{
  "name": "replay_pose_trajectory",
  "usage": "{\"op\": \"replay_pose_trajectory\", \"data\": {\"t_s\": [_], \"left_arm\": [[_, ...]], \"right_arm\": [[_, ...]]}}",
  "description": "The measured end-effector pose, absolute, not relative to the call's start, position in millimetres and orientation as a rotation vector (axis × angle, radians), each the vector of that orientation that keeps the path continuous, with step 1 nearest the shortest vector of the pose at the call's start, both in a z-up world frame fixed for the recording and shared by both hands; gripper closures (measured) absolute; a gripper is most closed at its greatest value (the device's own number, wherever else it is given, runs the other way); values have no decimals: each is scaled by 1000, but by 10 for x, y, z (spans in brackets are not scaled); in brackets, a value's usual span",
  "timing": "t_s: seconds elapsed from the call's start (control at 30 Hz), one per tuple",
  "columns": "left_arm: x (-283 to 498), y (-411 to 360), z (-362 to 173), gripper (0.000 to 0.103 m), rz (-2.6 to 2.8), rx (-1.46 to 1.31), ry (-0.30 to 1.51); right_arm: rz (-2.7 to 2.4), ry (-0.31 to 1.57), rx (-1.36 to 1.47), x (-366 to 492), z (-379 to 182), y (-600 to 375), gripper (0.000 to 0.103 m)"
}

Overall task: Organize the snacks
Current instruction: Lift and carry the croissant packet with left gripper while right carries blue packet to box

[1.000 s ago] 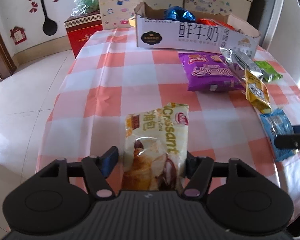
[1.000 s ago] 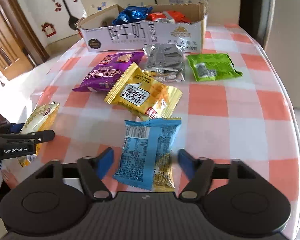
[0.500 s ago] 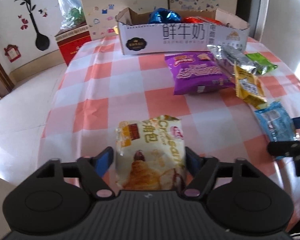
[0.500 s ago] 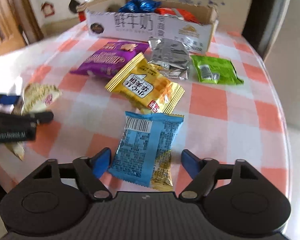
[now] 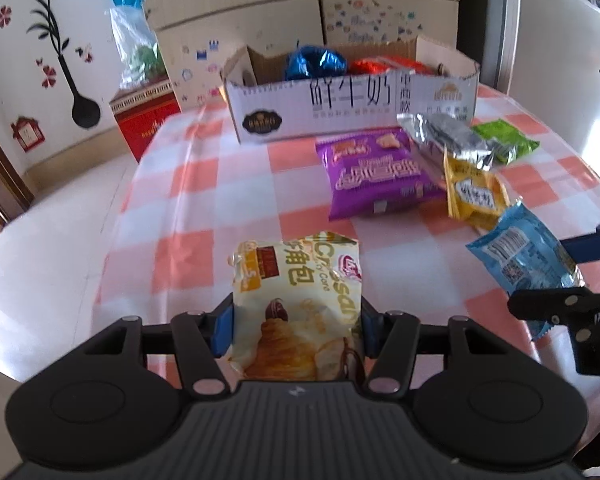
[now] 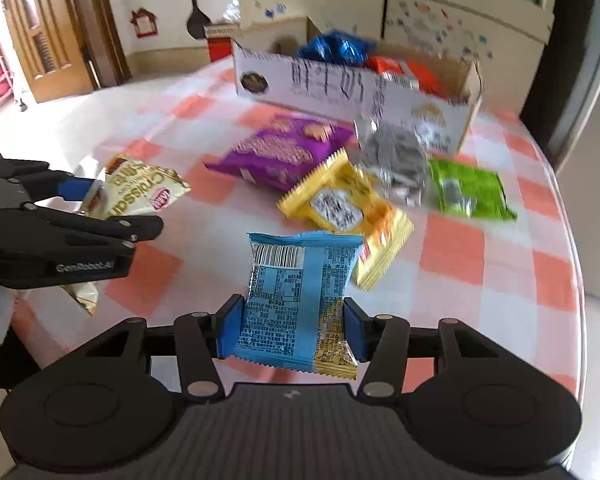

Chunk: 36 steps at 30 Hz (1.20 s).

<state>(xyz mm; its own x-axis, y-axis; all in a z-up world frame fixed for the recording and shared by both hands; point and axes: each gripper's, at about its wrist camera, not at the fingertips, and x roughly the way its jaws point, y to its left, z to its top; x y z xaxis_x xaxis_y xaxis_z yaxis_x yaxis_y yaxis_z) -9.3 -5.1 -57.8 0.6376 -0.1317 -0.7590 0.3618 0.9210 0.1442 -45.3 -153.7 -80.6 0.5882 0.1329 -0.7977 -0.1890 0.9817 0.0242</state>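
Between the closing pads of the left tool (image 5: pixel 296 332), a cream croissant packet (image 5: pixel 300 300) is gripped above the checked bench (image 5: pixel 188 208). The right tool (image 6: pixel 292 334), also closing, clamps a blue snack packet (image 6: pixel 296 296). Purple (image 6: pixel 280 152), yellow (image 6: pixel 348 208), silver (image 6: pixel 396 156) and green (image 6: pixel 468 188) packets lie before a cardboard box (image 6: pixel 340 88).

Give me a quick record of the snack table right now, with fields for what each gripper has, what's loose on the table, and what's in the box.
left gripper: fingers closing, pressed on the croissant packet
right gripper: fingers closing, pressed on the blue packet
loose on table: purple packet, yellow packet, silver packet, green packet
cardboard box: open top, far side of the checked tablecloth
in box: blue foil packet, orange packet
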Motion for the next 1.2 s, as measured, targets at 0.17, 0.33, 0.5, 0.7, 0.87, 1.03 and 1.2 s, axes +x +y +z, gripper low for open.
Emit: {"op": "replay_pose_trajectory", "data": {"t_s": [0.17,0.33,0.5,0.7,0.87,1.03,1.2], "left_arm": [[-123,-91,-475,46,-293,329,789],[-144,-122,-355,46,-311,336,757],[-152,-191,-223,46,-333,361,717],[-87,-219,-32,46,-361,376,671],[62,-124,142,46,-358,347,649],[214,-90,176,46,-348,340,649],[403,-145,205,46,-347,354,624]], "right_arm": [[185,872,-86,-429,-657,-1558,44],[196,844,-128,-387,-548,-1544,44],[224,820,-159,-359,-425,-1531,44],[251,795,-178,-247,-232,-1621,44],[255,792,-130,-147,-157,-1758,44],[263,769,-99,-75,-119,-1818,44],[263,721,-96,70,-55,-1856,44]]}}
